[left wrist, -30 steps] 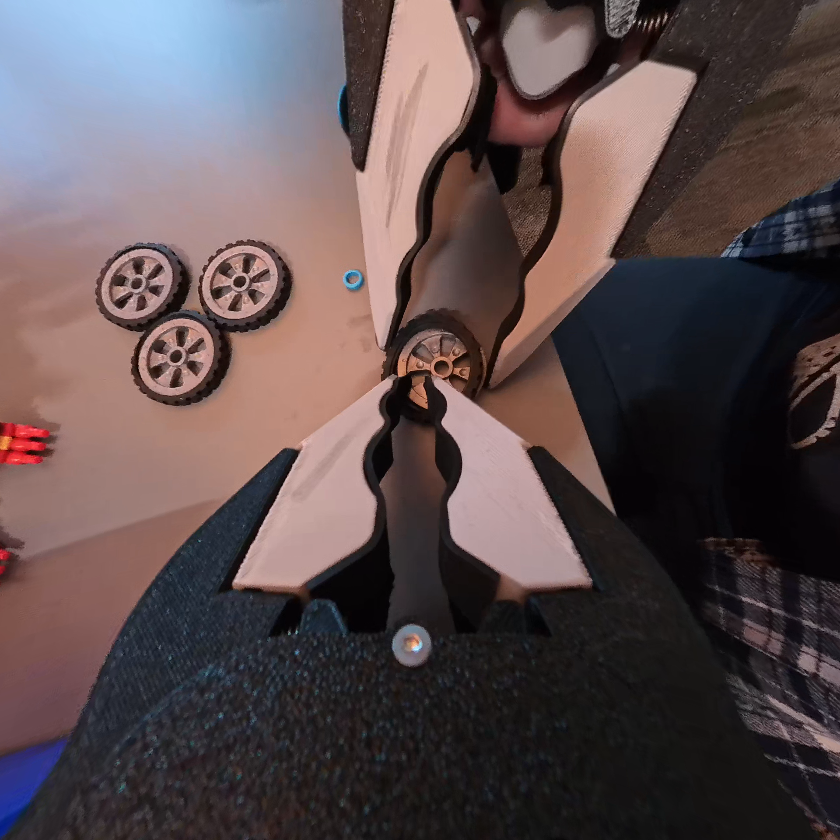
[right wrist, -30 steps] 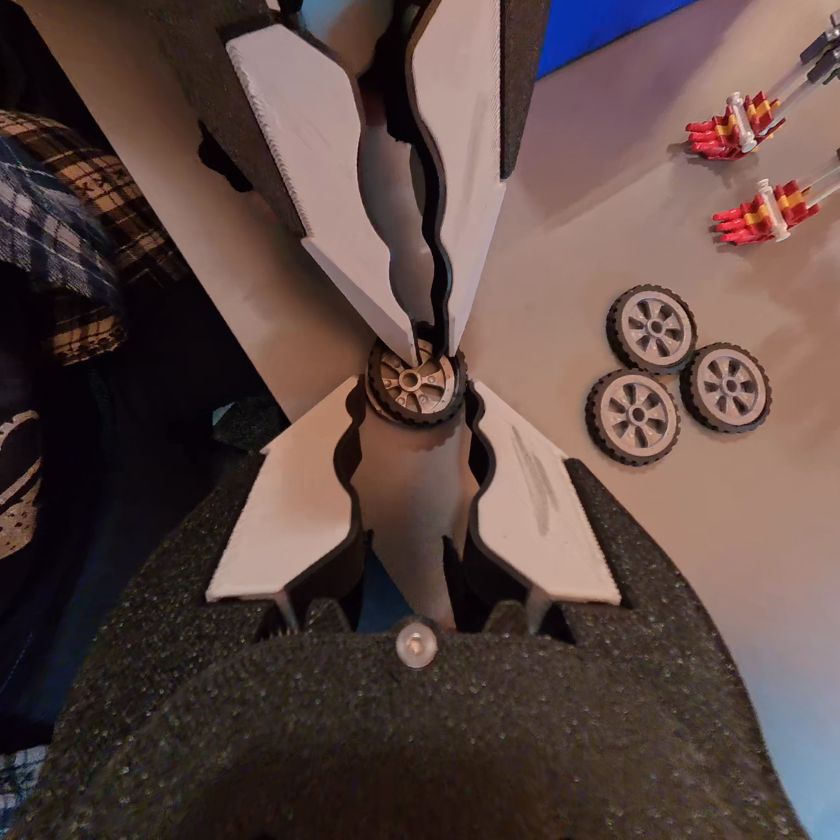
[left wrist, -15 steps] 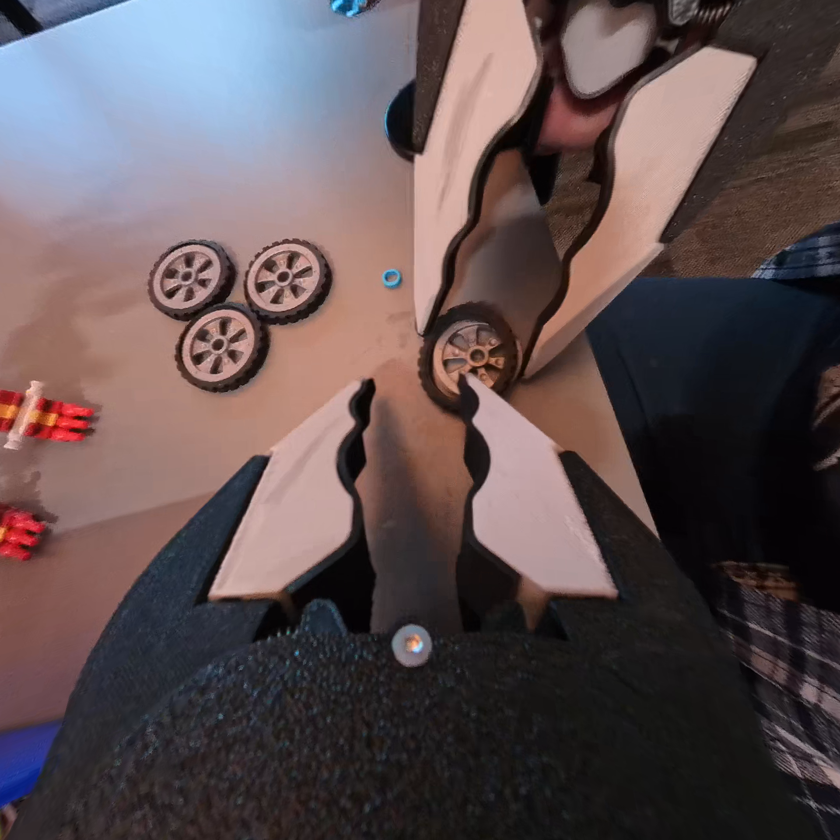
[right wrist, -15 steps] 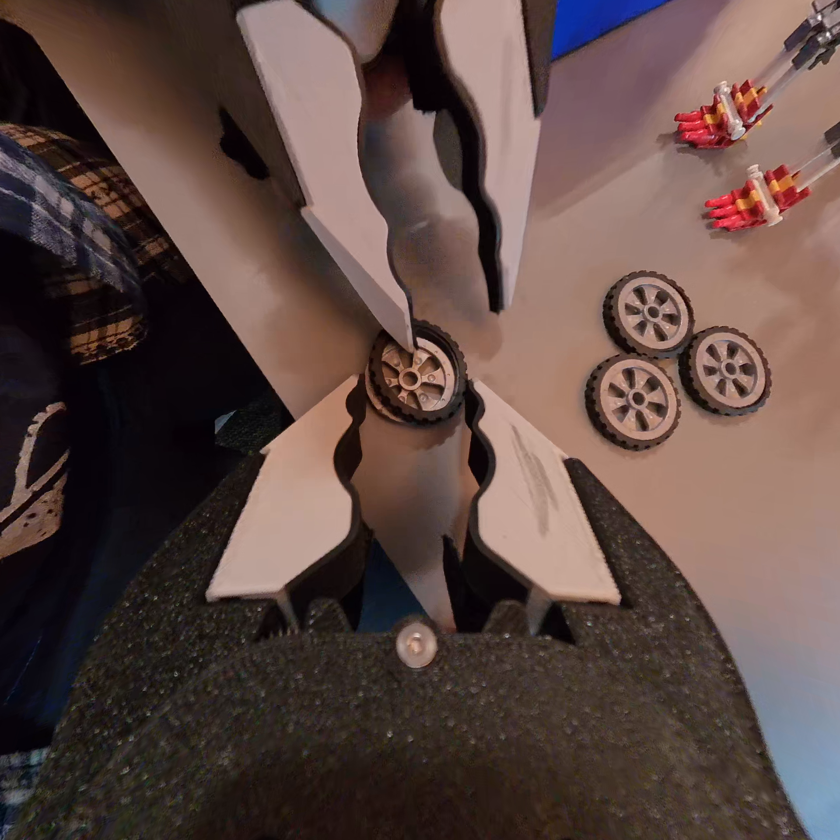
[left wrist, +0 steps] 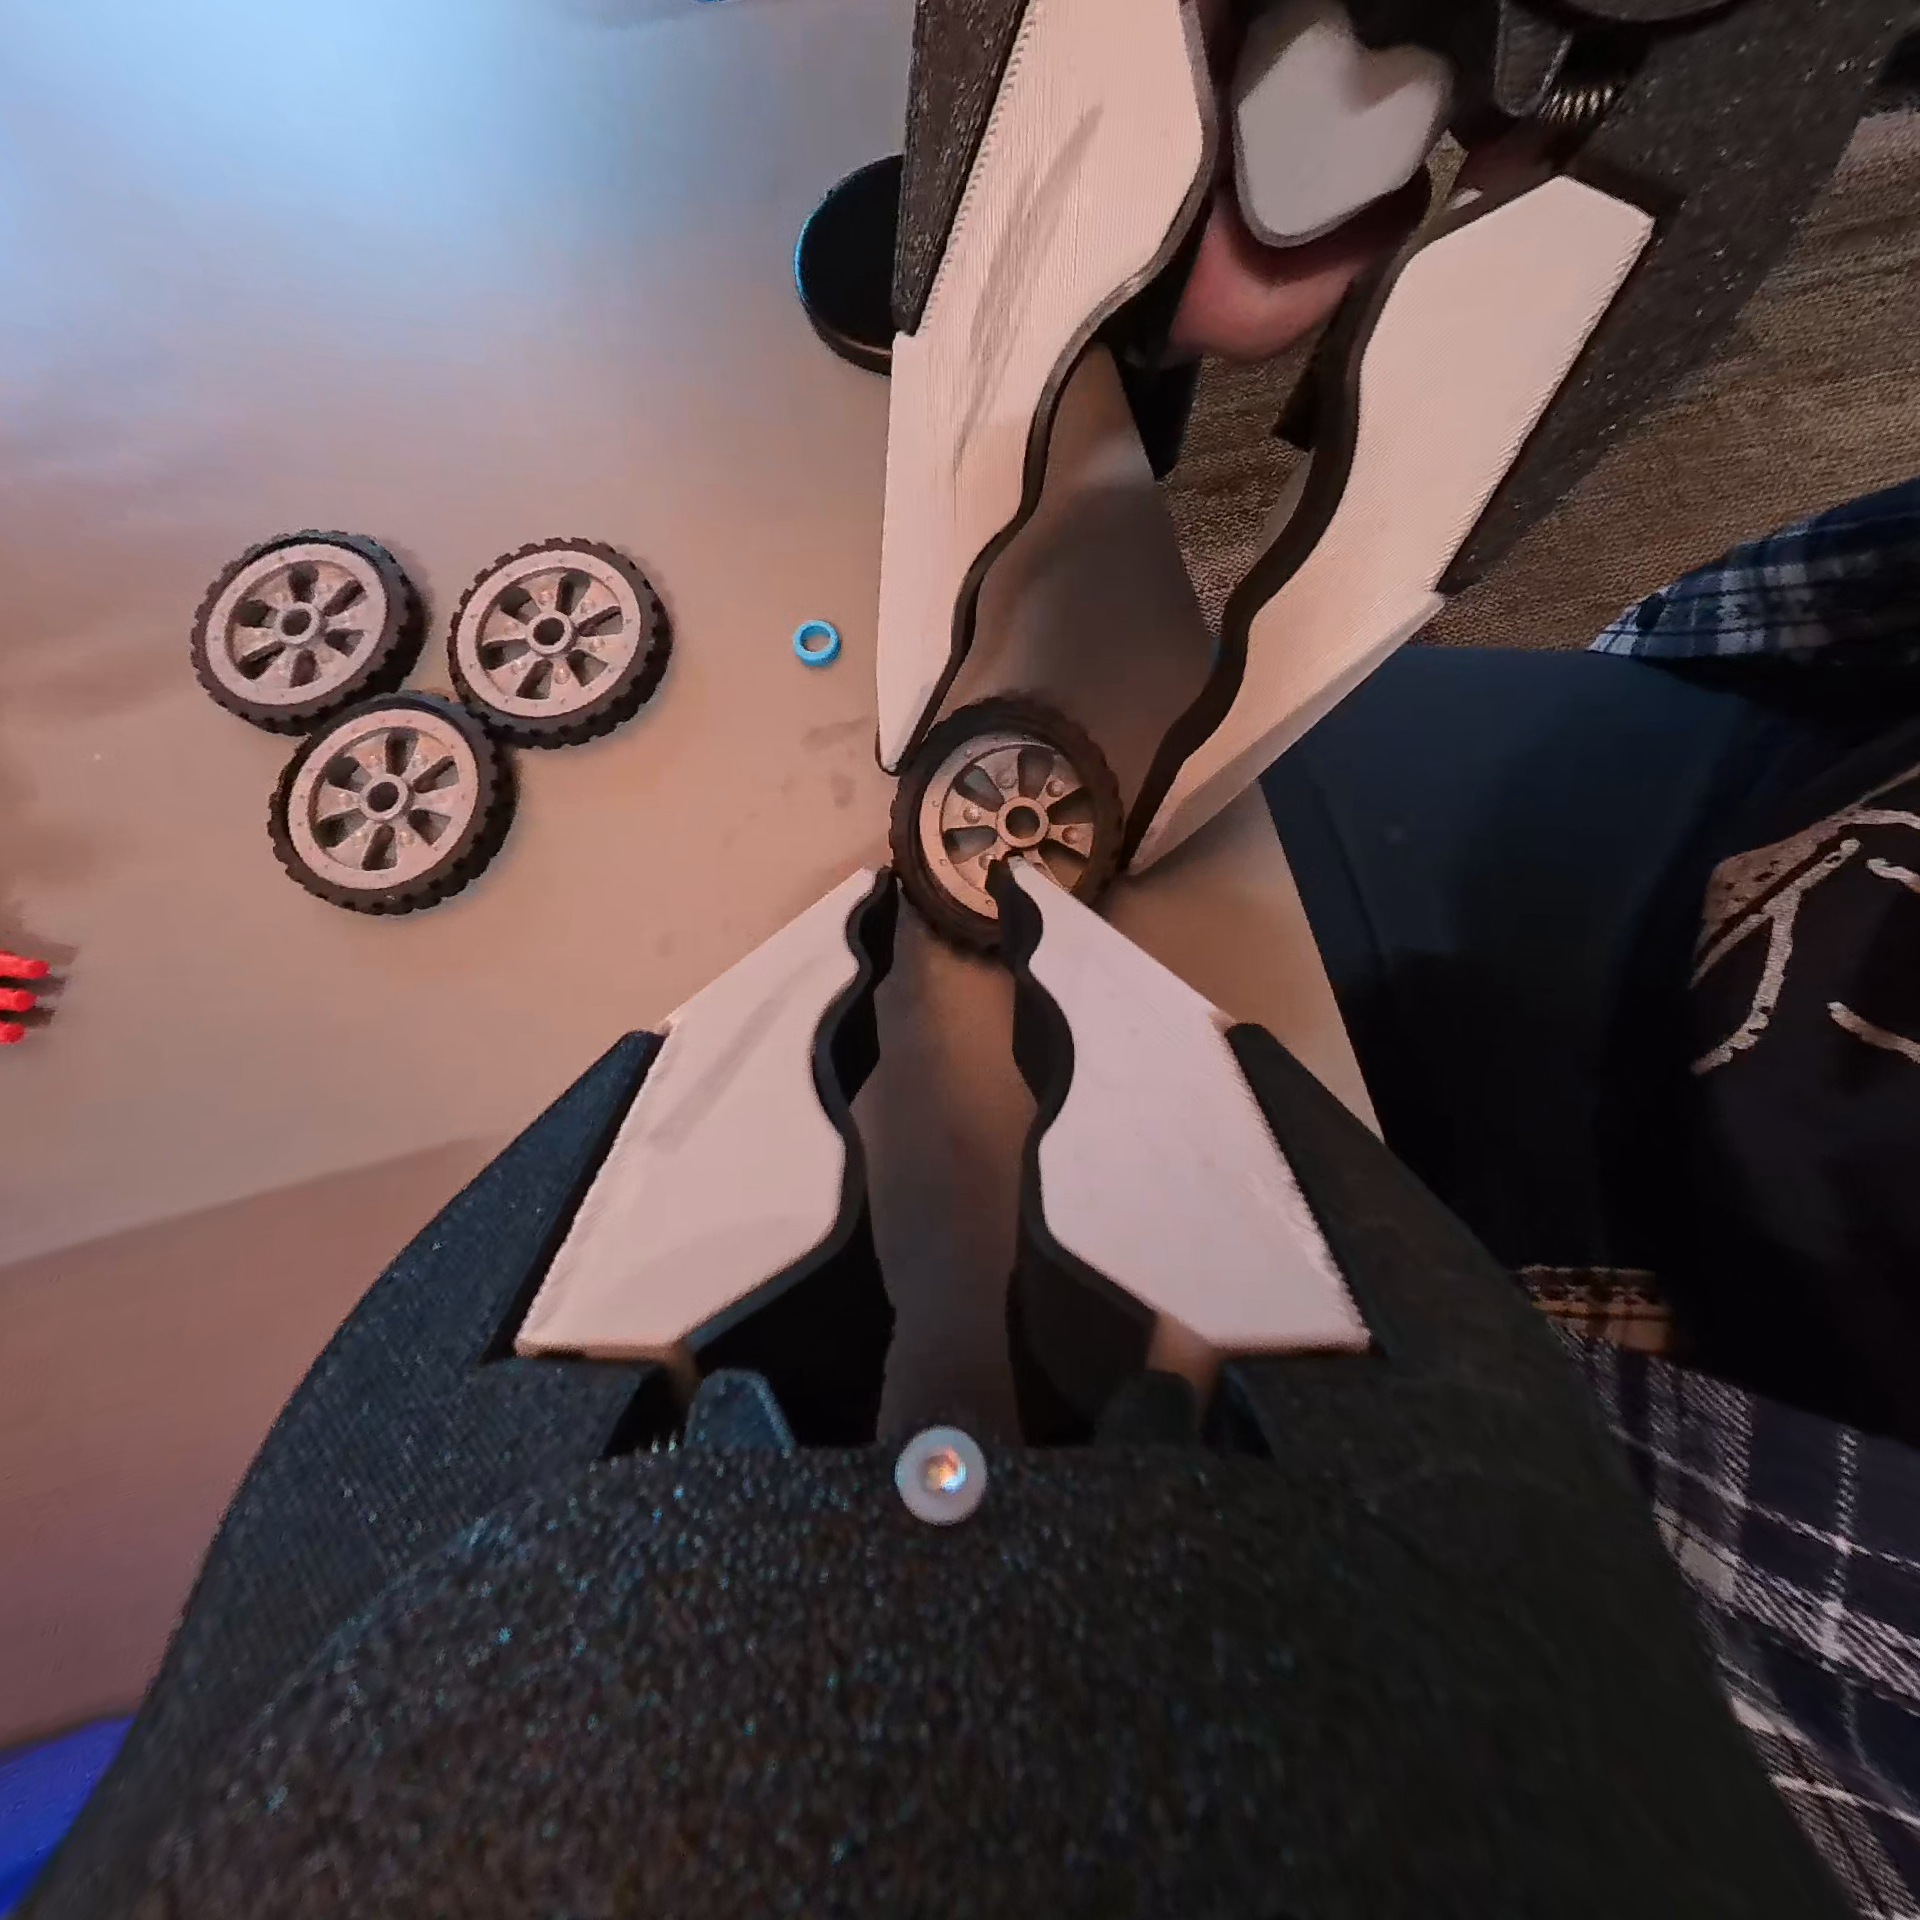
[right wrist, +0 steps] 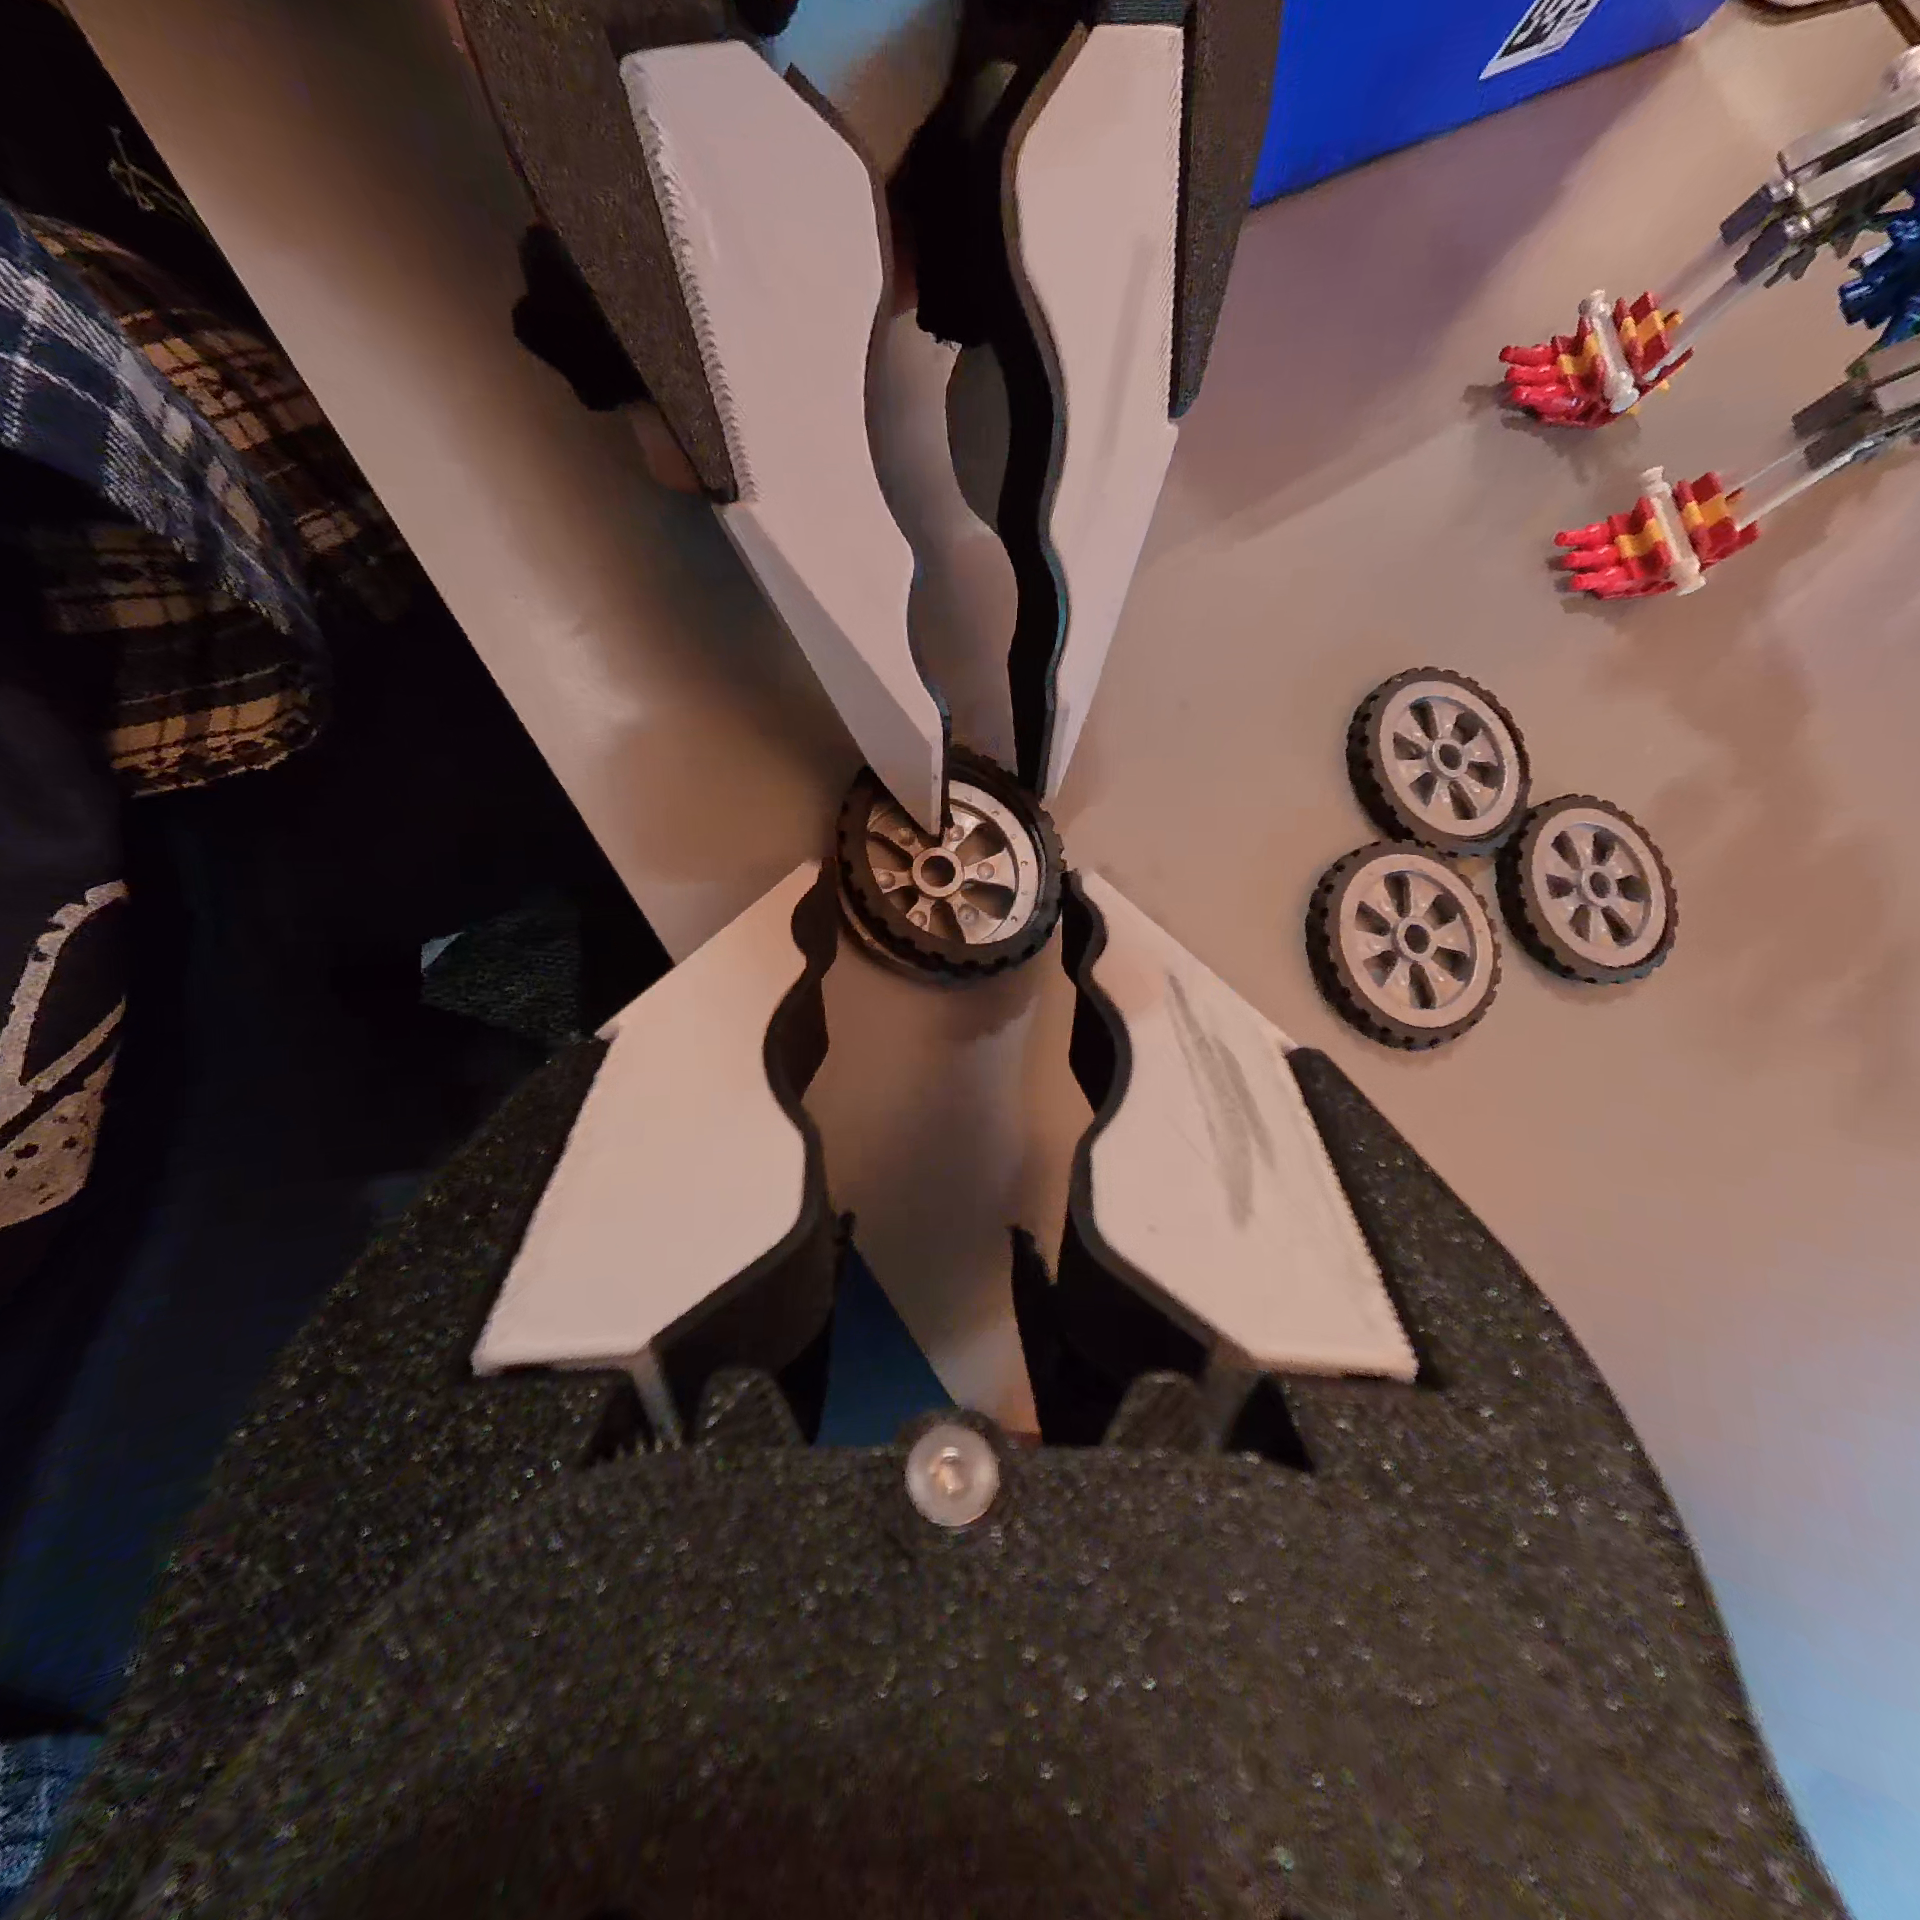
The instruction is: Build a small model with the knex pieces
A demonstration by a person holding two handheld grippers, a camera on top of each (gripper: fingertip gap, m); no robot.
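The beige counter [left wrist: 436, 343] carries 3 loose wheels [left wrist: 431, 717] well apart from the held wheel [left wrist: 1008, 821]. That wheel sits near the counter edge, between both tongs. The right tongs [right wrist: 945, 894] pinch its rubber tyre on 2 sides. The left tongs [left wrist: 940, 883] are narrowly parted over its rim, 1 tip inside the spokes. It seems light, with a stiff hub and a grippy tyre; the tyre looks like the safest place to hold.
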